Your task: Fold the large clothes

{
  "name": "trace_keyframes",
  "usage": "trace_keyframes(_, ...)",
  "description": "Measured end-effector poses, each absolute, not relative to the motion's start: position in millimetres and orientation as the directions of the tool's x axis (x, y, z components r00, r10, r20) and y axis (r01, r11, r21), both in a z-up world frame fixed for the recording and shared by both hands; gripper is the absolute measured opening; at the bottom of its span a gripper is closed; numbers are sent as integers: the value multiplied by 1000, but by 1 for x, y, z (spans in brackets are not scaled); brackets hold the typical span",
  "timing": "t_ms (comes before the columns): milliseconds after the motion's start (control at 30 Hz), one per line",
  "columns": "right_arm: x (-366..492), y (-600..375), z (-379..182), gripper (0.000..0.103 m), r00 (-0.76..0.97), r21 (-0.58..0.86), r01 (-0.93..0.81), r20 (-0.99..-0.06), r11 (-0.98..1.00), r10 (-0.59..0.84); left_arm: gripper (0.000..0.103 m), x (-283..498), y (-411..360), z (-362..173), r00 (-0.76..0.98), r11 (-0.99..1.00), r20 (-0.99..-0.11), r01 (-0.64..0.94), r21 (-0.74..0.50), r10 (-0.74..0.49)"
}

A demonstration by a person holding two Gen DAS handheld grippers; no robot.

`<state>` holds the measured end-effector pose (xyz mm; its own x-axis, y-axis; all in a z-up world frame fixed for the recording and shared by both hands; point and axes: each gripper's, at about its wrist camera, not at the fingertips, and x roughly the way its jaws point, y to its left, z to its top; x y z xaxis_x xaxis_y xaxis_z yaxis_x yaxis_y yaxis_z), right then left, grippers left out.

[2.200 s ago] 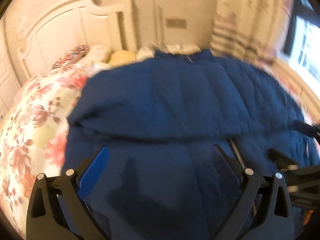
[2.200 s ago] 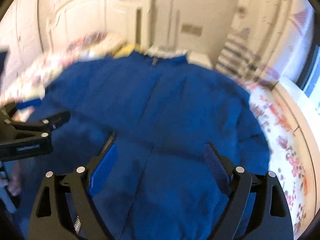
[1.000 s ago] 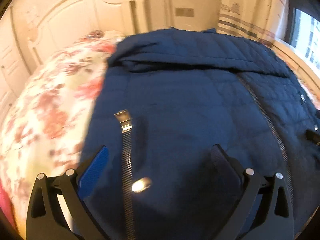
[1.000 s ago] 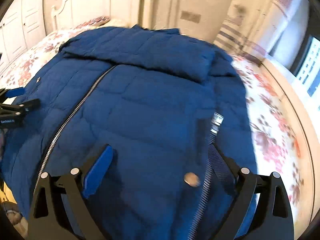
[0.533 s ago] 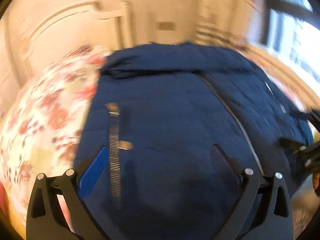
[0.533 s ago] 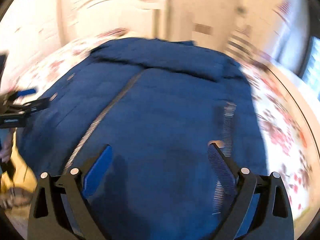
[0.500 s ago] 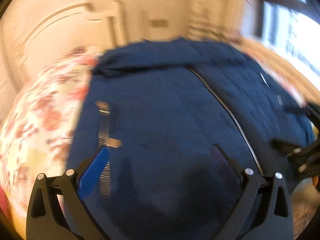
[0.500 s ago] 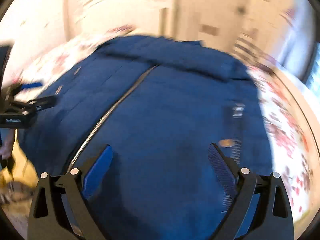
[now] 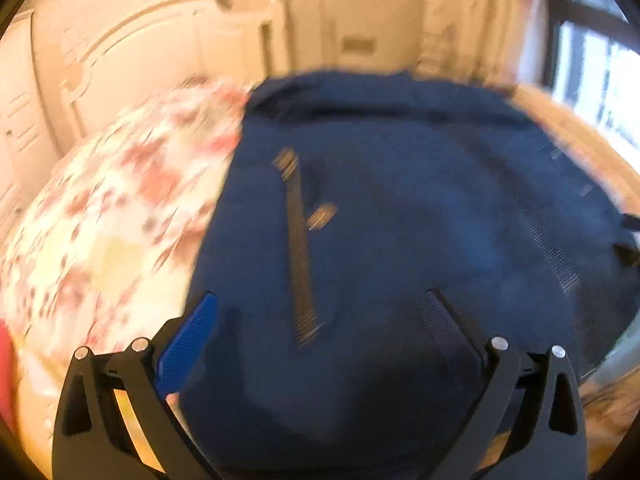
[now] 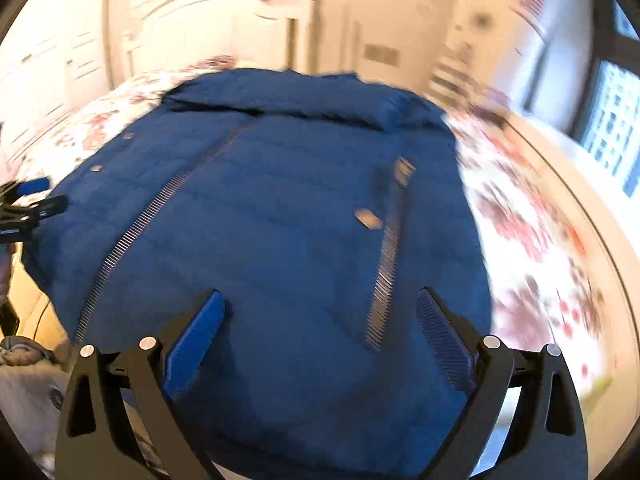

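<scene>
My left tongs [image 9: 320, 312] and right tongs [image 10: 320, 312] both stand wide, holding nothing. The blue coat [image 10: 272, 208] lies spread across the bed [image 10: 532, 240], reaching its near edge. Floral cover; cream headboard [image 10: 208, 28] behind; window [image 10: 612, 120] at right.

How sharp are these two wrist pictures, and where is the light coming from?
Left wrist view: heavy motion blur smears the floral bedspread and the blue jacket; only the left hand-held gripper is crisp. Right wrist view: milder blur, the jacket's front zipper still readable, edges smeared. Both views: fisheye bending, warm cast, and bright daylight from the window on the right, blown out.
</scene>
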<state>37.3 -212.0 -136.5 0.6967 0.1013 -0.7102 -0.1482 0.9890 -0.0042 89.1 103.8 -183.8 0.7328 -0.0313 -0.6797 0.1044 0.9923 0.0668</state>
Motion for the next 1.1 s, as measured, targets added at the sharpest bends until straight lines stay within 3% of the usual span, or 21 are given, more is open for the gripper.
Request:
trace_keyframes(67,34,-221,-140,93,699,56,-129,-703,990,131,101,85,117,-188,740,994,-667,105,-10,-85)
trace_keyframes(200,28,-203,-128,93,710,-40,-125,-701,991,61,101,74,106,-178,754,993,-656,102,60,-38)
trace_keyframes(267,21,-194,-121,93,733,-57,-162,-675,985,82,101,63,99,-172,766,988,-639,147,56,-77)
trace_keyframes(400,18,-180,-142,95,715,-62,-233,-687,970,128,101,55,88,-189,771,980,-634,168,106,-64)
trace_keyframes(633,-3,-208,-134,97,760,-63,-173,-644,983,92,101,45,109,-177,795,987,-606,122,106,-33)
trace_keyframes(767,-13,-256,-142,97,755,35,-52,-652,998,62,101,46,138,-182,780,997,-626,66,44,-24)
trace_keyframes(867,-15,-275,-153,97,740,115,-11,-668,993,86,101,51,157,-189,755,992,-644,68,-103,-119)
trace_keyframes(933,-16,-273,-155,98,743,115,-14,-663,993,87,101,52,152,-189,754,995,-649,70,-66,-96)
trace_keyframes(1067,-21,-253,-151,83,750,53,-82,-654,995,97,99,48,147,-188,737,992,-664,110,-66,-126)
trace_keyframes(1100,-22,-254,-151,83,752,52,-82,-652,995,96,93,46,146,-187,739,990,-660,124,-68,-138)
